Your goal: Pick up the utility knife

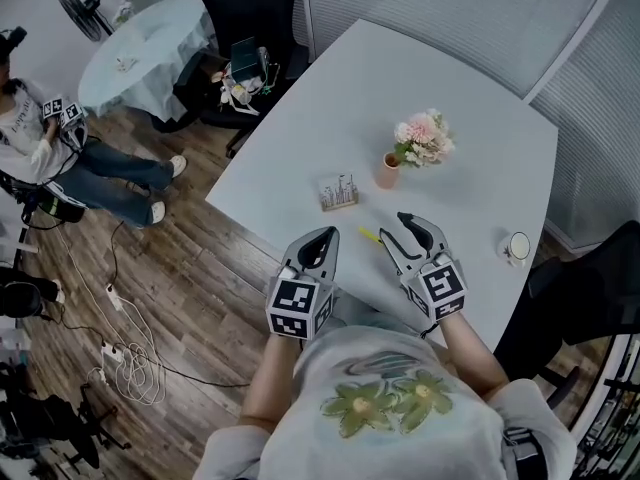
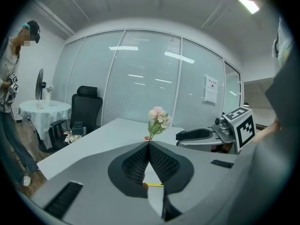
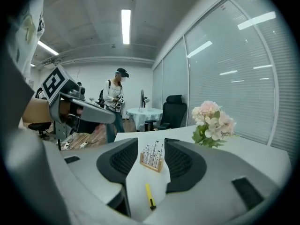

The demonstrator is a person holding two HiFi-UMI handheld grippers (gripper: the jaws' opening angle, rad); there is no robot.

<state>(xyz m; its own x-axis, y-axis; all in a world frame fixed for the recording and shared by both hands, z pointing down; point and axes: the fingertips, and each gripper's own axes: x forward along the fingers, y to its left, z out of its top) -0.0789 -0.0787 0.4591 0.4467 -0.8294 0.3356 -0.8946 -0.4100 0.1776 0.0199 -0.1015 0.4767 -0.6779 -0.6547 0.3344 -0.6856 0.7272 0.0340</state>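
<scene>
The utility knife is a slim yellow stick lying flat on the white table near its front edge. My right gripper hovers just right of it, open, the knife close to its left finger. In the right gripper view the knife lies on the table between the spread jaws of that gripper, untouched. My left gripper is left of the knife, over the table's edge, shut and empty. In the left gripper view a sliver of the knife shows beneath that gripper's closed jaws.
A small wooden stand and a pink flower vase sit beyond the knife. A small round object lies at the right. Off the table: a black office chair, a cloth-covered round table, a seated person, floor cables.
</scene>
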